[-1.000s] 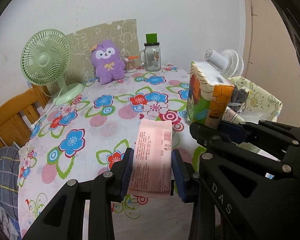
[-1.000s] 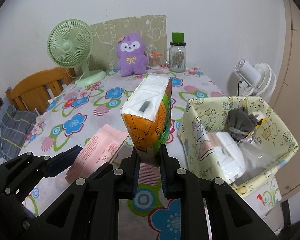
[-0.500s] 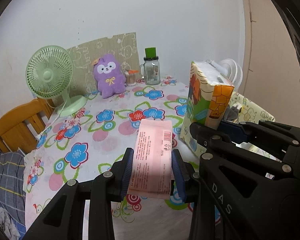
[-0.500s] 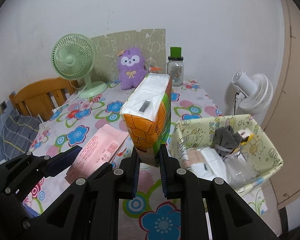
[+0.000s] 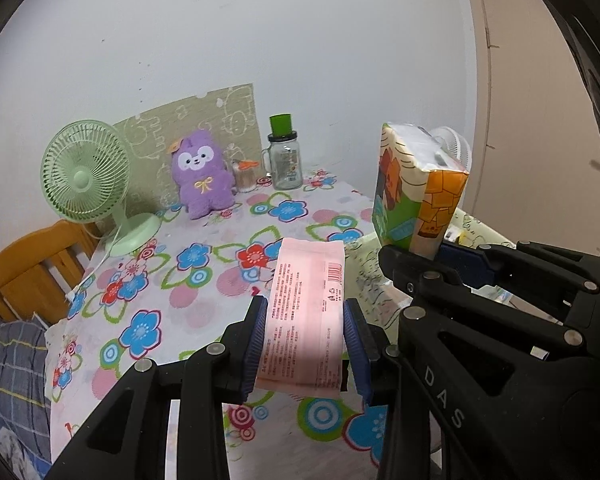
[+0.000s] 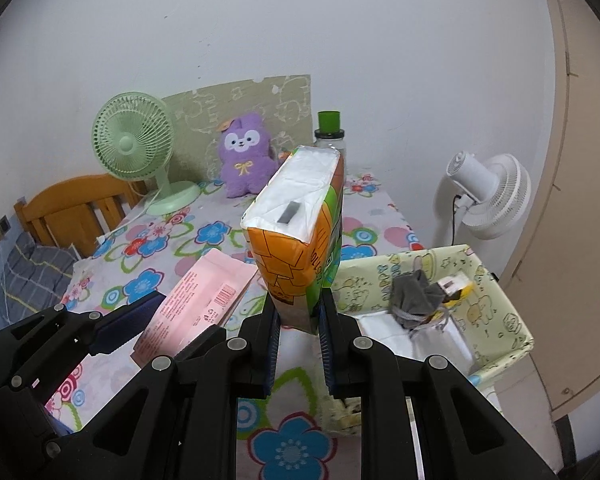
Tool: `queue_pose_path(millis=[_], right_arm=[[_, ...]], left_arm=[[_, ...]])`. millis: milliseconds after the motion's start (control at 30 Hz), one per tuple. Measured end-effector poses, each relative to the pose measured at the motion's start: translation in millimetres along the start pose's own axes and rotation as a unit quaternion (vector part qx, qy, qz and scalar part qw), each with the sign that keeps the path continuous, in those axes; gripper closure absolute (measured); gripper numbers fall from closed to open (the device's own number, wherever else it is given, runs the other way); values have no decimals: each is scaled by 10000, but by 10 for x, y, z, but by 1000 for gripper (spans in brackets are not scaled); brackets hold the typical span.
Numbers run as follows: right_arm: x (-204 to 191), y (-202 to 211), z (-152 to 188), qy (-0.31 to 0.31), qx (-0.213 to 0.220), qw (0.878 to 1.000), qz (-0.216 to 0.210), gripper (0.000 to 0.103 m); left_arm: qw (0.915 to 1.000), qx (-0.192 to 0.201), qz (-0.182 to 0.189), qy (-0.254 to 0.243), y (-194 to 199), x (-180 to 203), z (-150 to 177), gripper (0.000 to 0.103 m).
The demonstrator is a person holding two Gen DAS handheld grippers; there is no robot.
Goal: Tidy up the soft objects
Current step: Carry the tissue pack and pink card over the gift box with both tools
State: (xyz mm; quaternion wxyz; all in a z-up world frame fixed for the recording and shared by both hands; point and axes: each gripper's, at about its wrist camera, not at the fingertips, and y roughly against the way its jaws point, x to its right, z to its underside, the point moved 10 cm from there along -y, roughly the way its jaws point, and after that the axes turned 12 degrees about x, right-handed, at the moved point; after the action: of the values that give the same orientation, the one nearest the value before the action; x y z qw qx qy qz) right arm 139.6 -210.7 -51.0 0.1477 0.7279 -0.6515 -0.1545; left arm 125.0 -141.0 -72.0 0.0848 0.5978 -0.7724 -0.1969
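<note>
My left gripper (image 5: 305, 344) is clamping the pink packet (image 5: 305, 316), my right gripper (image 6: 298, 346) the tissue pack (image 6: 300, 232), basket (image 6: 496, 280) at 3 o'clock.

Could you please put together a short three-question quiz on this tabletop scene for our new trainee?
1. True or false: the left hand-held gripper is shut on the pink packet.
2. Which item does the right hand-held gripper grip? A) the purple plush toy B) the orange and green tissue pack C) the green desk fan
3. Fill in: the grey cloth bundle lies inside the pale yellow ____ at the table's right edge.

Key: 1 true. 2 B. 3 basket.
</note>
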Motion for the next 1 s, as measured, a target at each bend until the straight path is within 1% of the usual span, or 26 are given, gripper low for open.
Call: queue_pose_path(millis=[367,600,1000], right_arm=[[327,-32,-39,-89,43,9998,157,82],[561,-100,-24,-161,-21,9996,244,82],[834,-198,22,-203,-127,9992,322,82]], left_arm=[[9997,49,234,-88,-148,307,-106,64],[9991,-14,393,-154,-276,522,-140,64],[9979,-125,583,-256,-450,738,-153,64]])
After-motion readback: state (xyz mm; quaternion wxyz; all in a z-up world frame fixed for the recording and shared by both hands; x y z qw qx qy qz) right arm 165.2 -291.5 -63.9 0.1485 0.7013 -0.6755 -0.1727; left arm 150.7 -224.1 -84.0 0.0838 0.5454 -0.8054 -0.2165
